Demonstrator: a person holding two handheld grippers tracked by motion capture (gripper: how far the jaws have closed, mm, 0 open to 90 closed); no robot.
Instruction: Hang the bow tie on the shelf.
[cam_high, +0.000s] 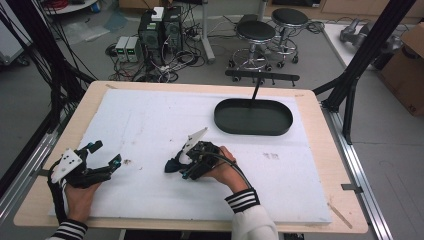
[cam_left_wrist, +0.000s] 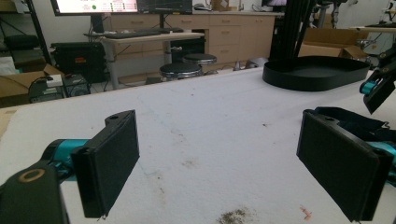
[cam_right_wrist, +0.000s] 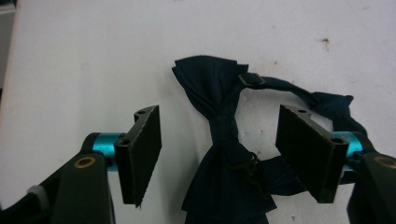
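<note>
Right gripper view looks straight down on a dark blue bow tie (cam_right_wrist: 219, 140) lying flat on the white foam mat (cam_right_wrist: 93, 56), its knot and strap between the two black pads. The right gripper (cam_right_wrist: 219, 154) is set astride the knot, probably because that narrow middle is the easiest place to pinch the cloth. Its jaws stand partly open, with clear gaps on both sides, so nothing is gripped yet. In the high view the bow tie (cam_high: 173, 164) lies near the middle of the mat, well short of the black oval tray (cam_high: 253, 117) at the far side, which looks like a likely place to put it. The left gripper (cam_high: 107, 155) rests near the mat's left edge, jaws wide open and empty, seemingly kept out of the way.
</note>
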